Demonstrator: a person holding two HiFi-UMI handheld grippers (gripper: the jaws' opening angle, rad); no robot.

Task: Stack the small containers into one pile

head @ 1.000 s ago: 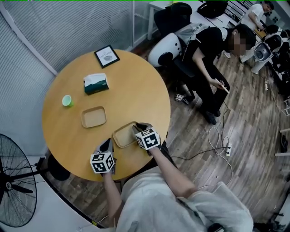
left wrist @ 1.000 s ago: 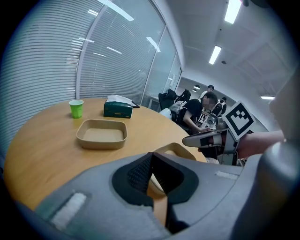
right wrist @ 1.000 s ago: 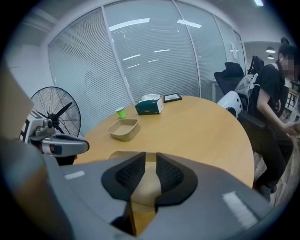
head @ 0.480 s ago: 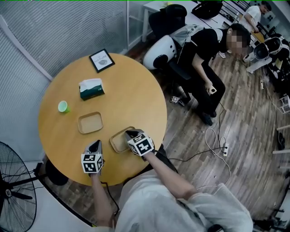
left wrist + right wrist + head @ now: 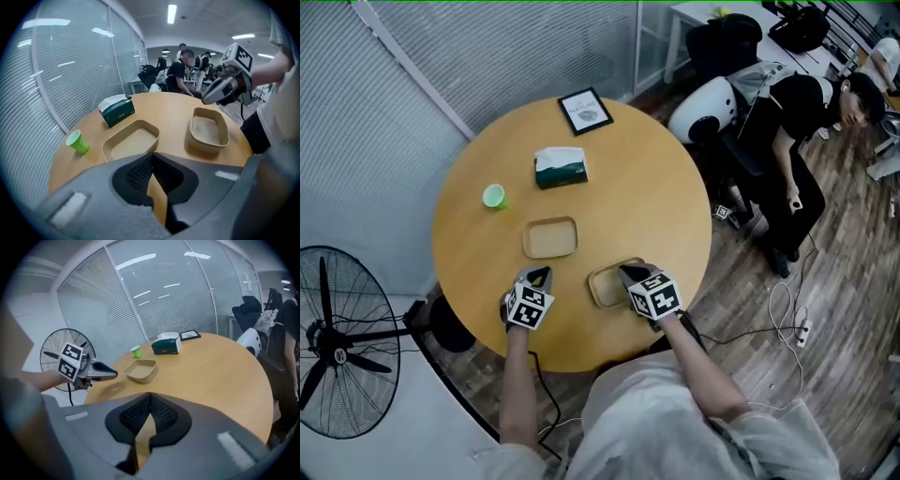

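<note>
Two shallow tan containers lie apart on the round wooden table (image 5: 647, 187). One container (image 5: 550, 237) is near the middle; the other container (image 5: 611, 284) is close to the front edge. My left gripper (image 5: 540, 274) hovers just short of the middle container (image 5: 131, 143), jaws shut on nothing. My right gripper (image 5: 628, 272) is at the right rim of the near container (image 5: 208, 131), jaws shut. In the left gripper view, the right gripper (image 5: 208, 97) hangs just over that container's far rim. The right gripper view shows the left gripper (image 5: 110, 374) beside the middle container (image 5: 140, 370).
A small green cup (image 5: 493, 196), a green tissue box (image 5: 561, 167) and a framed card (image 5: 586, 111) sit on the table's far half. A standing fan (image 5: 342, 342) is at the left. A seated person (image 5: 797, 112) and office chairs are at the right.
My left gripper has moved from the table's front edge inward toward the middle container. The right gripper stays by the near container. The head view has shifted.
</note>
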